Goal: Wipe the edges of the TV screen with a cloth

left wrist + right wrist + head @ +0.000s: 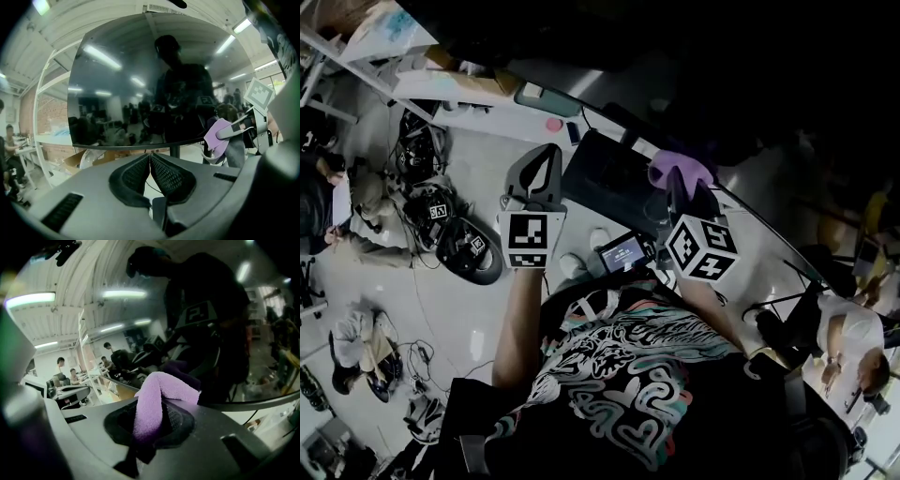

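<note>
Over on the left, a person [358, 202] sits low on the floor, with cables and dark gear [459, 239] strewn near them. Next comes the left gripper [546, 155], raised with its marker cube [528, 240] facing up. In its own view the left gripper [150, 164] has its ribbed pads pressed together with nothing between them. It points at the lower middle of the TV [140, 79], apart from the glass.

The TV is a wide, dark, glossy panel on a short post [175, 151]. It mirrors the ceiling lights and the dark figure of the person working. White shelving [44, 108] stands behind its left side.

Further right, the right gripper [682, 187] pinches a purple cloth [680, 167], its cube [703, 248] just below. Seen from the left gripper, the cloth [215, 136] hangs at the TV's bottom edge, towards the lower right corner, with the right gripper [236, 129] clamped on it. In the right gripper view the jaws of the gripper [154, 420] grip the cloth [157, 394]. It rises between them and folds over, and its far end meets its own dim reflection in the TV [211, 310], just above the bottom edge.

At the far right another person [853, 342] sits in a pale top.
</note>
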Tool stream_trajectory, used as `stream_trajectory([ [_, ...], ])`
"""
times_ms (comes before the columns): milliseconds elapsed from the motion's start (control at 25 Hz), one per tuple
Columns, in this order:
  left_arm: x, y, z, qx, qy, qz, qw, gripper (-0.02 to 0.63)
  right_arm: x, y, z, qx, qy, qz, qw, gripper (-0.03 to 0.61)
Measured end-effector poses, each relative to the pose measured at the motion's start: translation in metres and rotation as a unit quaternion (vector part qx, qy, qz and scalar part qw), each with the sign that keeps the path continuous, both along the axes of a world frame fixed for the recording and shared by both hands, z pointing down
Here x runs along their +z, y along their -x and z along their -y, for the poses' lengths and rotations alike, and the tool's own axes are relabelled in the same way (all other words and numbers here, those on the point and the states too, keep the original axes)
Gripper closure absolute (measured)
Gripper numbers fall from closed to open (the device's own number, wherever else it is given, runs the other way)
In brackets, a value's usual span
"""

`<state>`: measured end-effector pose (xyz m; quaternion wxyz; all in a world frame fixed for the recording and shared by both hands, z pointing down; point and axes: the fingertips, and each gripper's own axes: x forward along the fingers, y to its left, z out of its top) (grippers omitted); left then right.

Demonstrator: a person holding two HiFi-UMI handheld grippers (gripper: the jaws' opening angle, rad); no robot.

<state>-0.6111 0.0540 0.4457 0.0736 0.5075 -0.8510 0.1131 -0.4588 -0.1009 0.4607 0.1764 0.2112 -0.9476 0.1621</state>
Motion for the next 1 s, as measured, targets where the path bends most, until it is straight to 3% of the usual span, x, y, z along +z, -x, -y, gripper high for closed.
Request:
stream_trajectory([
  [480, 0.001, 0.017, 0.020, -0.025, 0.012, 0.006, 0.9996, 0.594, 0.001, 0.027, -0.012, -0.056, 0.018, 0.013, 0.998, 0.511],
  [1000, 0.001, 0.058, 0.015, -0.018, 0.002, 0.010, 0.9998, 0.594, 0.001, 0.062, -0.026, -0.048, 0.022, 0.005, 0.999, 0.511],
])
